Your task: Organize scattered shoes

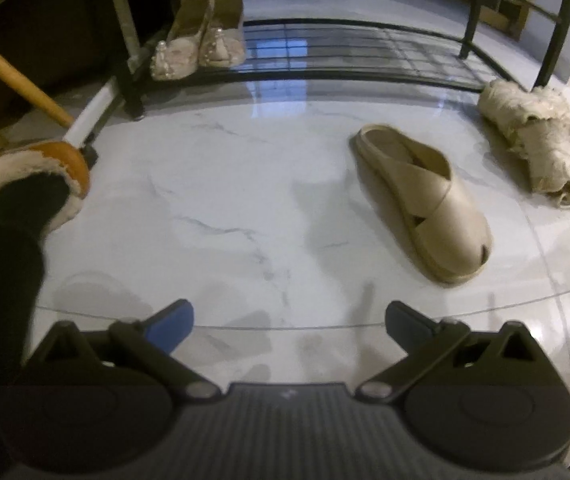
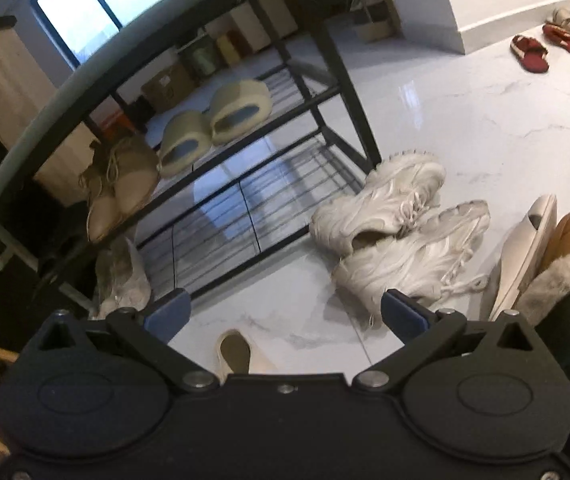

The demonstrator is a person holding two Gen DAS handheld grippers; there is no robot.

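Both the left tool [image 1: 289,326] and right tool [image 2: 285,312] hung apart and empty; the beige cross-strap leather sandal [image 1: 425,200], ahead-right of the left one, probably wanted a grip across its straps.

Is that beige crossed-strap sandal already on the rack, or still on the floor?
On the floor. The sandal lies sole-down on the white tile, apart from the rack.

glossy marble floor [image 1: 245,200], metal rack [image 1: 345,46]
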